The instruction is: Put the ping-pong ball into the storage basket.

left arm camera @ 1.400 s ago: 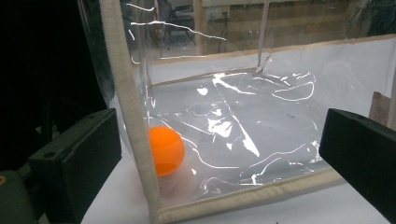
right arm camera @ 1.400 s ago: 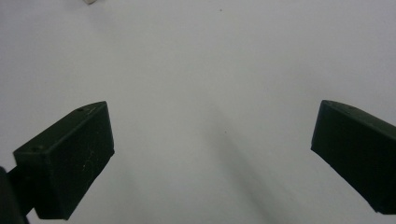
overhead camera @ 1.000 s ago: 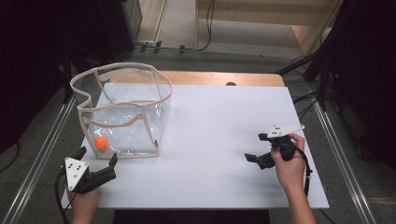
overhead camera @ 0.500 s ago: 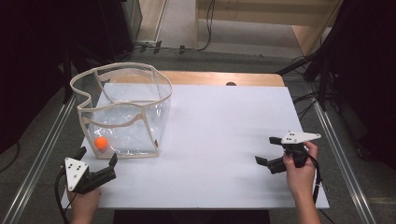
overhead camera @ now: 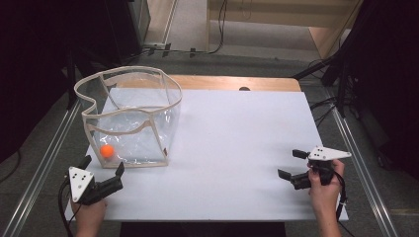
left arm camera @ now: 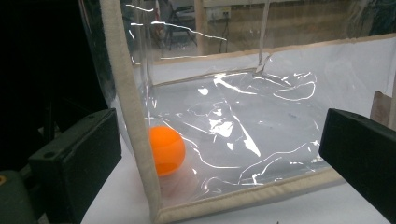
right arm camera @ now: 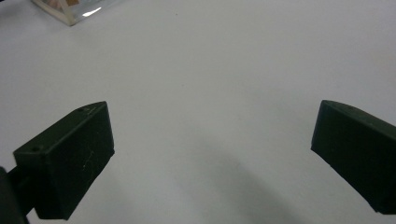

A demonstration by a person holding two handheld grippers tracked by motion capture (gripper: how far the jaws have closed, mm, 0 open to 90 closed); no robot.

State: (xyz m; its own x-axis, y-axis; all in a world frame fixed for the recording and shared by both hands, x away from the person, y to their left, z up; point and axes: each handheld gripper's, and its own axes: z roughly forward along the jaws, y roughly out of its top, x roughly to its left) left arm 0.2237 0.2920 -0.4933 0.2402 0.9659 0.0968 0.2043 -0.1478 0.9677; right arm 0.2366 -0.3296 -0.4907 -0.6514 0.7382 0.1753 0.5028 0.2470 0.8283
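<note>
Right tool (overhead camera: 291, 164) pulled back toward table (overhead camera: 237, 128) near edge, gaping empty; left tool (overhead camera: 103, 166) wide apart, facing orange ball (overhead camera: 106, 151) inside clear bag (overhead camera: 129, 118).

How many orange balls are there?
1. The orange ball sits inside the clear bag, in its near corner, just ahead of the left claw. The bag is see-through, and no other ball shows in it.

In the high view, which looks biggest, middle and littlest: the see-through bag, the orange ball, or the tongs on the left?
1. The see-through bag looks biggest by far.
2. The left tongs, open near the bag's front corner, come next.
3. The orange ball inside the bag looks littlest.
</note>
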